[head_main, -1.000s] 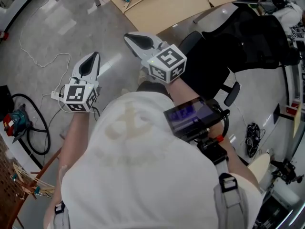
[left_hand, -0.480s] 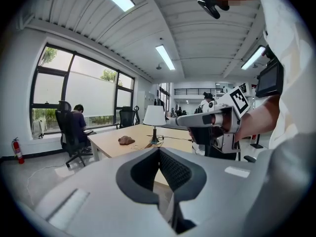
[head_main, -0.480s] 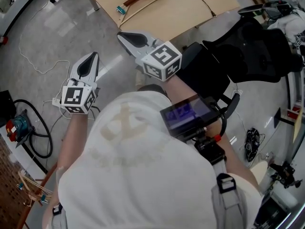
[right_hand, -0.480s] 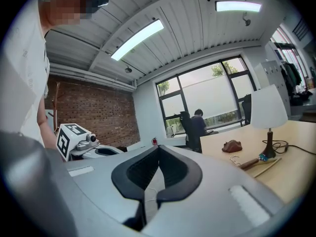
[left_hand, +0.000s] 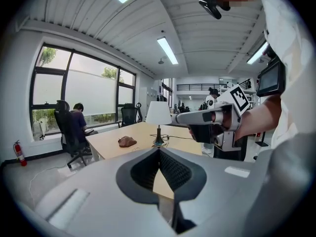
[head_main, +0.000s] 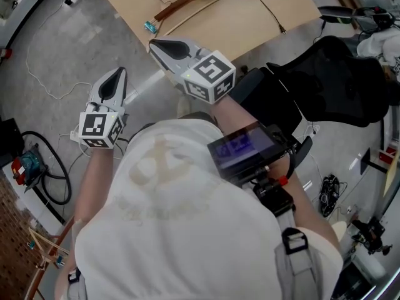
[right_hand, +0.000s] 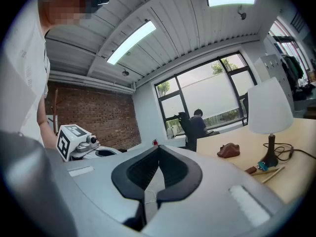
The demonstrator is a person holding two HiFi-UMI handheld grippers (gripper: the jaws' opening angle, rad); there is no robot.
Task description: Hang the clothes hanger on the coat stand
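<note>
Clothes hanger (head_main: pixel 177 5), slim curved brown wood with teal clips, lies on the pale wooden counter (head_main: pixel 237 24) near its left edge. My left gripper (head_main: pixel 118 74) and right gripper (head_main: pixel 155 45) are closed, empty.

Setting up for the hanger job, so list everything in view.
table: one, light wood, ahead of the person
clothes hanger: one, brown wood with teal clips, on the table
lamp: one, white shade, on the table
lump: one, brown, on the table
office chair: one, black, at the person's right
cable: one, white, on the floor at left
seated person: one, dark top, by the window
fire extinguisher: one, red, below the window
left tongs: one, grey, shut, empty
right tongs: one, grey, shut, empty
</note>
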